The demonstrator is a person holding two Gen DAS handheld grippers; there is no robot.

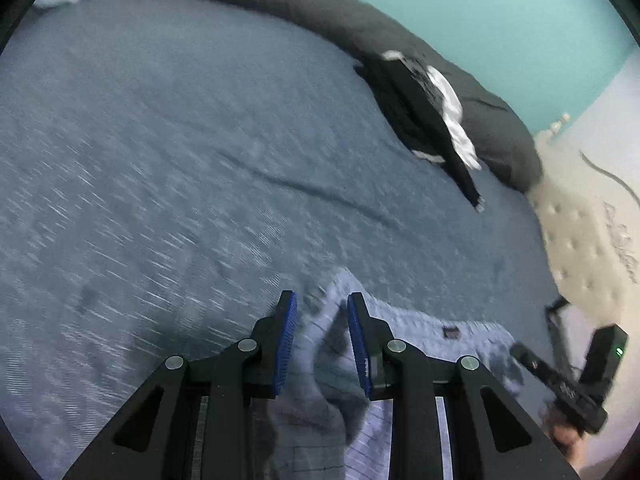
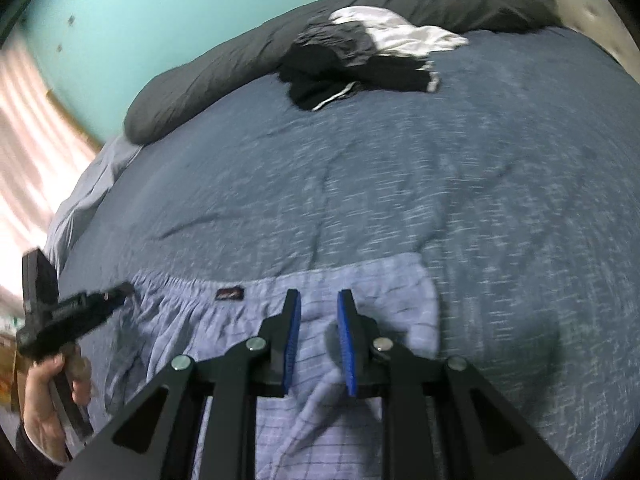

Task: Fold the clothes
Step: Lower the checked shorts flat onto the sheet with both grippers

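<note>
Beside the waistband label [image 2: 229, 293], we risk losing the checked shorts [image 2: 360, 280].
Left tongs [image 1: 322, 304] pinch bunched cloth; right tongs [image 2: 319, 300] stand parted, so one-sided pull skews folds.

- A bed [image 2: 360, 184] filled most of both views, covered with a heathered blue-grey spread that lay in shallow creases.
- Along its far edge ran a long dark grey pillow [image 1: 304, 4] — rumpled, and pressed up against the wall.
- The wall [image 2: 132, 12] behind was painted pale turquoise, with a few small dark marks on it.
- A cream tufted headboard [image 1: 576, 236] stood at one end of the bed, buttons dimpling its padding.
- At the other end a lighter blue sheet [image 2: 92, 184] showed past the spread.
- Beyond that corner hung a pale curtain [image 2: 36, 140] — daylight glowed through its folds.
</note>
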